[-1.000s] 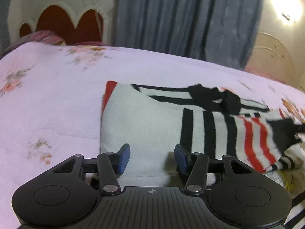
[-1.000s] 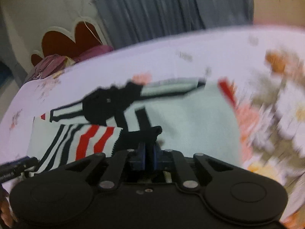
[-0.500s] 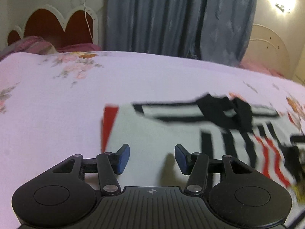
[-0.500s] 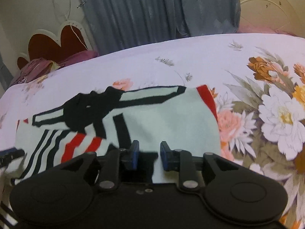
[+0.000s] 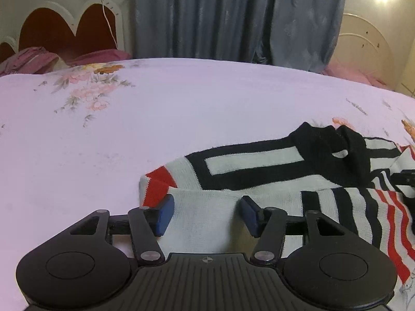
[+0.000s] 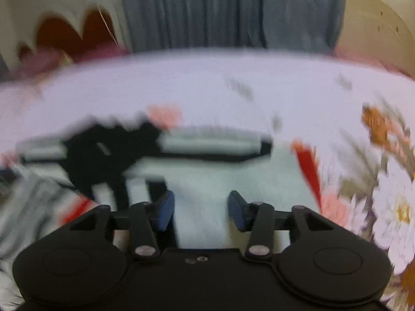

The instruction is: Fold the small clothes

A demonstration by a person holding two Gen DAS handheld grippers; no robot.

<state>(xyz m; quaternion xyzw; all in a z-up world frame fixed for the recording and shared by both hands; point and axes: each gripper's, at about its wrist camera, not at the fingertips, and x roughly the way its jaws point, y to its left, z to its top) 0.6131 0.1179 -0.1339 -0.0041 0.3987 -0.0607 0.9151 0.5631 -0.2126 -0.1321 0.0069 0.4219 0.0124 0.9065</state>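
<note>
The small knit sweater (image 5: 272, 181) lies flat on my bed, pale grey-white with black bands, a red cuff at its 9 o'clock end and red-and-black stripes toward 3 o'clock. Its black collar sits at 1 o'clock, and a plain pale panel is folded over the near edge at 6 o'clock.

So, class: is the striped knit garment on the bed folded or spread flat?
Folded. In the left wrist view the striped knit garment shows a pale layer doubled over a lower one, whose red band sticks out at the left end.
</note>
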